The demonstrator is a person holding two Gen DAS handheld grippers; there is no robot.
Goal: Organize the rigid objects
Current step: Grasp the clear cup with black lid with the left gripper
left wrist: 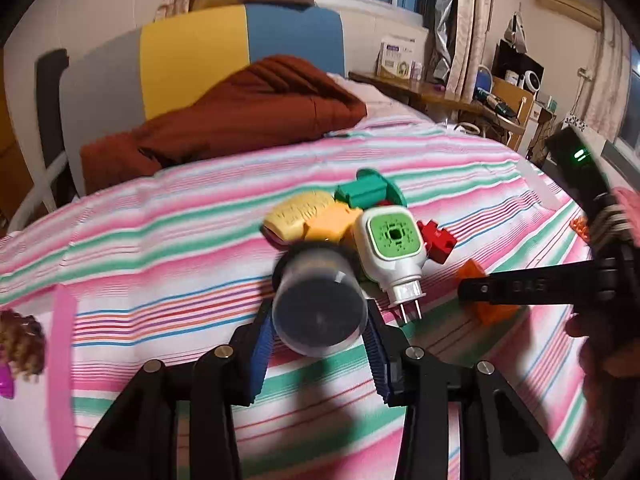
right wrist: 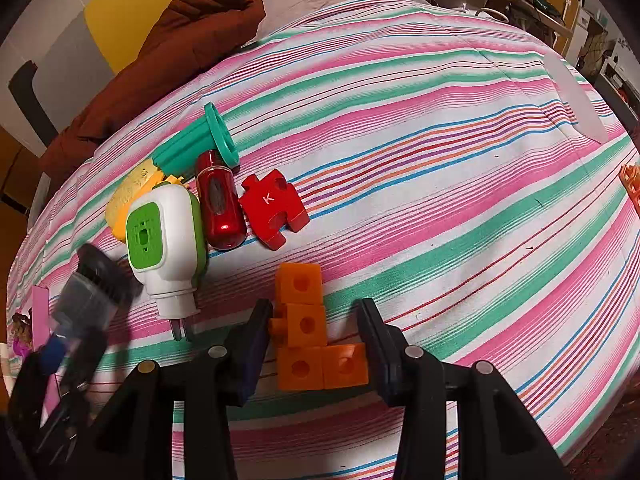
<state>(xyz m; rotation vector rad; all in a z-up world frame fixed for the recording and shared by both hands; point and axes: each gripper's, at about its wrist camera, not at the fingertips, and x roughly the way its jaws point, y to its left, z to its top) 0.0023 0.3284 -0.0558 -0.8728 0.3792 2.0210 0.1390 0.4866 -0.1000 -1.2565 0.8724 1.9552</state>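
Observation:
In the left wrist view my left gripper (left wrist: 318,312) is shut on a clear plastic jar (left wrist: 320,304) with a dark cap, its blue pads (left wrist: 260,344) pressing both sides just above the striped bed cover (left wrist: 160,240). The jar's cap end points at a pile: a white and green plug-in device (left wrist: 394,252), a yellow toy (left wrist: 298,212), a teal flanged piece (left wrist: 368,192) and a red puzzle piece (left wrist: 438,238). The right wrist view shows my right gripper (right wrist: 315,308) pointing steeply down, shut on an orange block of joined cubes (right wrist: 304,320) that rests on the cover.
A red capsule (right wrist: 220,208) lies between the plug-in device (right wrist: 166,236) and the puzzle piece marked K (right wrist: 274,208). A brown jacket (left wrist: 240,108) is heaped at the head of the bed. A pink doll card (left wrist: 20,344) lies at the left edge, an orange toy (right wrist: 630,180) at the right edge.

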